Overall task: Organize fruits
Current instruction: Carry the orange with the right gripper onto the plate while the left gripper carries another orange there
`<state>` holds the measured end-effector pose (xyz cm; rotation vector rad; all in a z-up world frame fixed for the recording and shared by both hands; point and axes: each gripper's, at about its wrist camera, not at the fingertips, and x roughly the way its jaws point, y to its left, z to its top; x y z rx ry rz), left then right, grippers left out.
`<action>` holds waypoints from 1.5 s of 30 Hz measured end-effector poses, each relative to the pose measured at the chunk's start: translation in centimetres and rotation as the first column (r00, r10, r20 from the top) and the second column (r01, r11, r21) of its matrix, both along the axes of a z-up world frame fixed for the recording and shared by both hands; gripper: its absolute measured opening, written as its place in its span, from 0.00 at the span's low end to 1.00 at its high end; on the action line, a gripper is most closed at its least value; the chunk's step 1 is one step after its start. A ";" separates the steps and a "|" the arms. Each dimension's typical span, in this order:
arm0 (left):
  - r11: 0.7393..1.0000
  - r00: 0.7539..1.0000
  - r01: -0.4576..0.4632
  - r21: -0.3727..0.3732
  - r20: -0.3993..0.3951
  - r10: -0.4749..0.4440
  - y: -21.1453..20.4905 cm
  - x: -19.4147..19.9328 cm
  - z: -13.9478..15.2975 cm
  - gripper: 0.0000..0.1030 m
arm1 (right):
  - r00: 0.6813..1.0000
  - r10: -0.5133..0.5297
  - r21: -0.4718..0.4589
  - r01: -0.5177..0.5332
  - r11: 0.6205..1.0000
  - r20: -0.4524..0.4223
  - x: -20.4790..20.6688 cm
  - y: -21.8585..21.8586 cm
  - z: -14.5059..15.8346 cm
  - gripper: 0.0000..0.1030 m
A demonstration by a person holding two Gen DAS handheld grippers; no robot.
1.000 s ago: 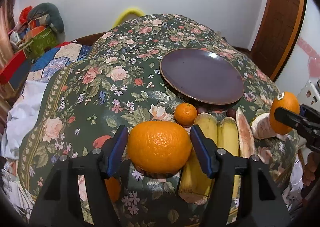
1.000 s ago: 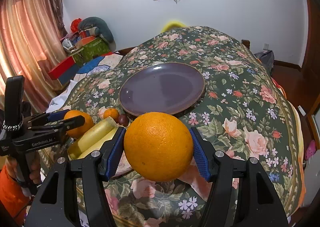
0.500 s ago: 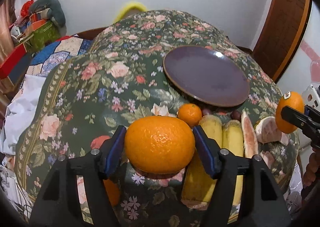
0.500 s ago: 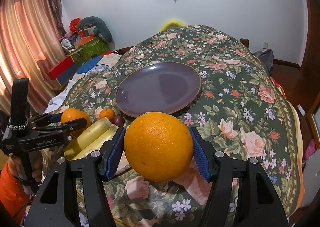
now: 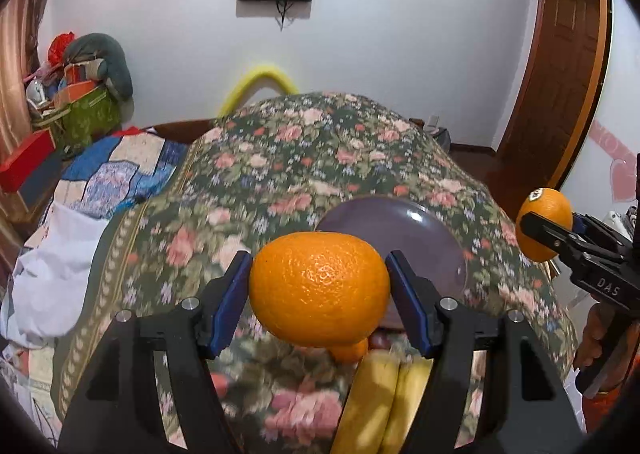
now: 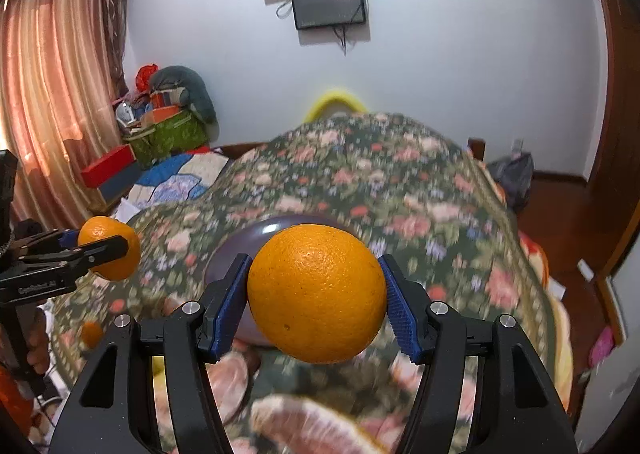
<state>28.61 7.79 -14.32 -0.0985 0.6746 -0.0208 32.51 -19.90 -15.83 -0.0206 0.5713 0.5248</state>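
Note:
My left gripper is shut on a large orange, held above the floral table. My right gripper is shut on another large orange, also in the air. Each gripper shows in the other's view: the right one with its orange at the right edge, the left one with its orange at the left. The empty dark purple plate lies just beyond both oranges and shows in the right wrist view. Below lie bananas, a small tangerine and pomelo wedges.
The table wears a green floral cloth. A yellow chair back stands at its far side. A bed with a quilt and piled boxes are at the left, a wooden door at the right.
Both grippers have risen and tilted upward with their oranges. The plate and loose fruit have dropped lower in view, and the wall and screens now show. Both views are motion-blurred.

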 end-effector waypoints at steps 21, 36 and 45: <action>0.998 0.991 0.057 0.024 -0.119 -0.054 -2.2 9.9 -5.3 0.65 | 0.987 0.100 -0.117 -0.115 0.987 -0.127 9.6 4.8 -4.9 0.58; 0.997 0.973 0.075 -0.012 -0.219 -0.076 -2.3 13.2 -8.0 0.66 | 0.957 0.160 -0.174 -0.205 0.963 -0.240 12.1 6.7 -7.5 0.59; 0.996 0.968 0.086 -0.036 -0.235 -0.092 -2.2 13.3 -8.1 0.74 | 0.953 0.146 -0.168 -0.195 0.966 -0.266 12.4 6.4 -7.9 0.59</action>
